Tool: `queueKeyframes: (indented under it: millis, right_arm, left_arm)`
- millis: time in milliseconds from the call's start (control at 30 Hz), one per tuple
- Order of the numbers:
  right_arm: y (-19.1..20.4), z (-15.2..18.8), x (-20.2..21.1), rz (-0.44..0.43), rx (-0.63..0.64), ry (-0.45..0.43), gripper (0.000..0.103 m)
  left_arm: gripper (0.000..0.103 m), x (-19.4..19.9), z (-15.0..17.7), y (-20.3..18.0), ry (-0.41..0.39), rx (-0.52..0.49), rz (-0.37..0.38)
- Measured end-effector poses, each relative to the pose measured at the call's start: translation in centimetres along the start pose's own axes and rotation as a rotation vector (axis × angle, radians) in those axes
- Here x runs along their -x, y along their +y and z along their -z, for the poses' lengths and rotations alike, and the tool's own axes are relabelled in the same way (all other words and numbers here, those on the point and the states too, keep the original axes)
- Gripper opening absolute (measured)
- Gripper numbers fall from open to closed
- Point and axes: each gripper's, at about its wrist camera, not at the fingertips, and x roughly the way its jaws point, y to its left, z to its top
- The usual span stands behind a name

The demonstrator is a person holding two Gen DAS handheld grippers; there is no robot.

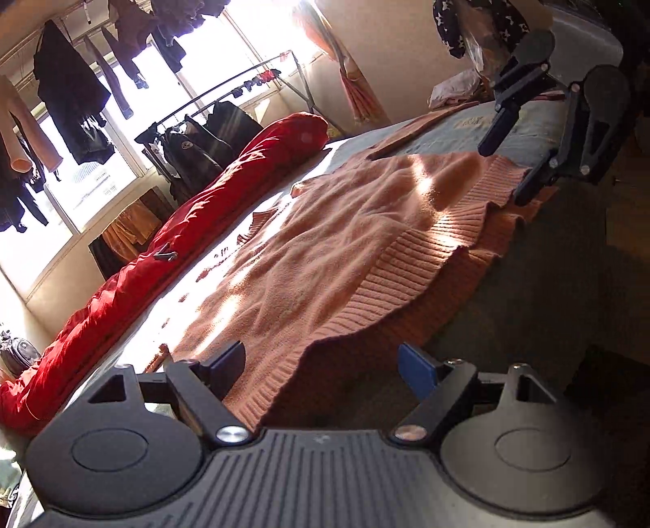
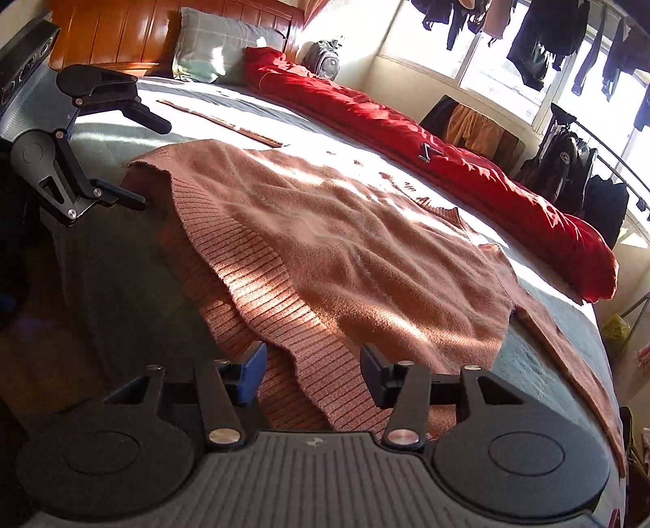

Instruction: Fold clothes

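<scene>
A salmon-pink knitted sweater point(image 1: 345, 235) point(image 2: 345, 243) lies spread on the bed, its ribbed hem toward both grippers and hanging a little over the bed's edge. One sleeve point(image 2: 568, 349) trails along the right edge. My left gripper point(image 1: 323, 365) stands open wide at one hem corner, which lies beside its left finger with no pad on it. My right gripper point(image 2: 315, 375) is open at the other hem corner; ribbed fabric lies between its fingers, untouched by the pads. Each gripper shows in the other's view: the right gripper point(image 1: 510, 166), the left gripper point(image 2: 146, 162).
The bed point(image 2: 540, 357) has a grey-blue cover. A rolled red duvet point(image 1: 183, 227) point(image 2: 447, 142) runs along its far side. A pillow point(image 2: 219, 48) leans on the wooden headboard point(image 2: 122, 36). A clothes rack point(image 1: 227, 93) and hanging garments fill the bright window side.
</scene>
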Motion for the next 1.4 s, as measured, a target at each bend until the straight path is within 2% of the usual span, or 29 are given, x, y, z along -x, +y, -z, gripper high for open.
queueKeyframes:
  millis: [67,267,433,600,733,800,900,933,967,1067,1167,1333,1400]
  right_arm:
    - [1.5,-0.1,-0.6,0.0,0.068,-0.015,0.072]
    - [5.0,-0.8,-3.9,-0.007,0.207,-0.039,0.074]
    - [6.3,-1.1,-5.1,0.071,0.325,-0.053,0.074]
    - [4.9,-1.1,-4.5,0.143,0.319,-0.037,0.074]
    - [4.5,-1.2,-4.7,0.132,0.251,-0.05,0.073]
    - [4.8,-1.7,-4.7,0.118,0.235,-0.077,0.066]
    - [4.4,-2.6,-4.3,0.075,0.188,-0.112,0.033]
    - [4.1,-2.8,-4.1,0.065,0.174,-0.122,0.014]
    - [3.7,-3.1,-3.8,0.06,0.155,-0.134,0.011]
    - [2.4,-3.7,-2.6,0.058,0.09,-0.173,0.01]
    - [1.0,-4.3,-1.5,0.06,0.036,-0.199,0.01]
    - [-0.7,-4.8,-0.4,0.131,0.009,-0.235,0.01]
    - [-1.5,-4.6,-0.3,0.131,-0.017,-0.226,0.01]
  left_arm:
    - [0.083,-0.1,0.0,-0.4,0.0,0.003,0.01]
    - [0.083,0.2,-0.1,-0.9,-0.007,0.011,0.036]
    - [0.083,0.2,-0.1,-1.3,-0.014,-0.001,0.05]
    - [0.083,-0.9,-0.4,-1.6,-0.027,0.004,0.071]
    - [0.083,-1.7,-1.1,-2.5,-0.045,-0.025,0.099]
    - [0.083,-2.0,-1.5,-3.3,-0.055,-0.066,0.096]
    - [0.083,-2.3,-1.8,-4.2,-0.068,-0.123,0.075]
    - [0.083,-2.4,-1.9,-4.3,-0.071,-0.131,0.056]
    - [0.083,-2.6,-1.9,-4.4,-0.073,-0.134,0.031]
    - [0.083,-3.0,-2.0,-4.2,-0.072,-0.127,-0.054]
    - [0.083,-3.4,-1.8,-3.3,-0.036,-0.092,-0.145]
    - [0.085,-2.3,0.5,-0.7,0.076,-0.04,-0.271]
    - [0.085,-0.9,1.2,-0.1,0.097,-0.033,-0.305]
